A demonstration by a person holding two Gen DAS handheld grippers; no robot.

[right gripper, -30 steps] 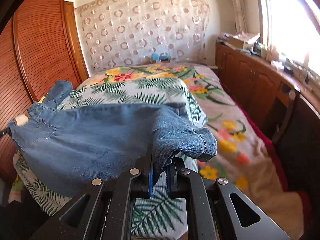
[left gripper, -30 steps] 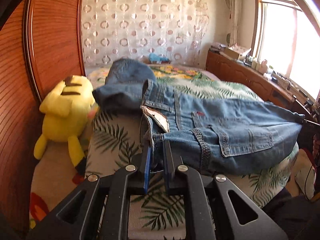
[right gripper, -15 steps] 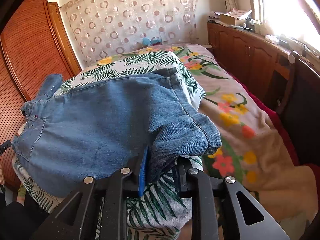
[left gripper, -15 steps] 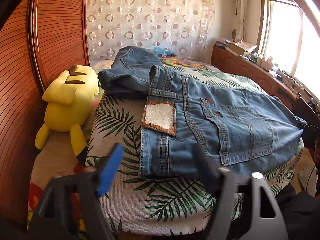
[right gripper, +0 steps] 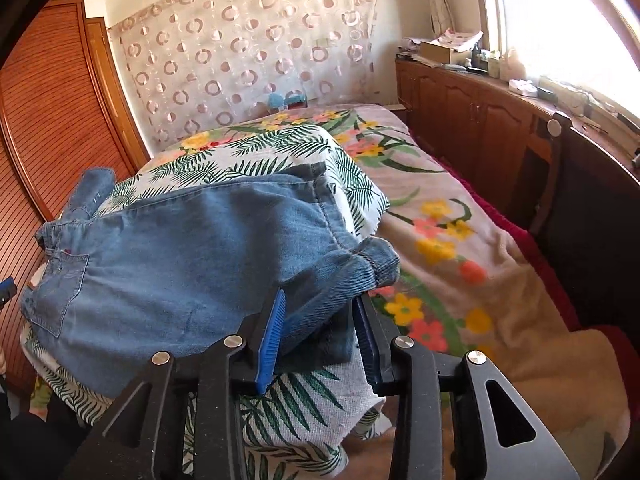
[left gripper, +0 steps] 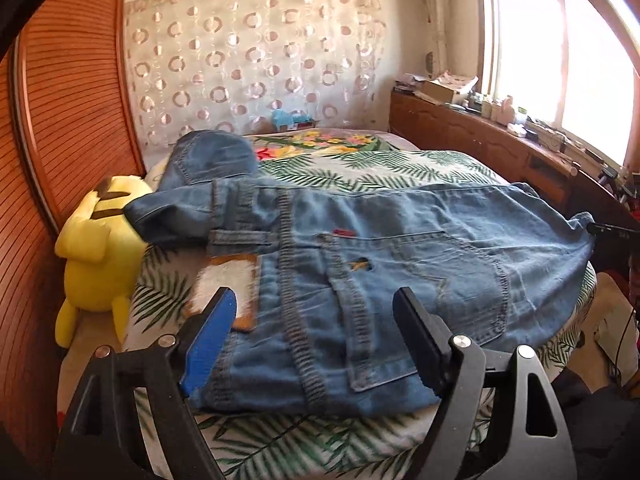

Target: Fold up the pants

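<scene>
Blue denim pants [left gripper: 360, 256] lie flat across a leaf-print cushion on the bed, waistband and back pocket toward the left wrist camera, one leg bunched at the far left. My left gripper [left gripper: 316, 340] is wide open just above the waistband edge, holding nothing. In the right wrist view the pants [right gripper: 180, 256] stretch to the left, with the rolled cuff [right gripper: 368, 260] near the fingers. My right gripper [right gripper: 320, 336] is open, its jaws standing either side of the cuff fabric without pinching it.
A yellow plush toy [left gripper: 100, 248] sits left of the pants against the wooden wardrobe [left gripper: 60, 120]. The floral bedspread [right gripper: 460, 248] extends right. A wooden cabinet [right gripper: 480, 120] with clutter runs under the window.
Both grippers have opened and let go of the pants. The pants have dropped flat onto the cushion, and the left gripper has drawn back a little.
</scene>
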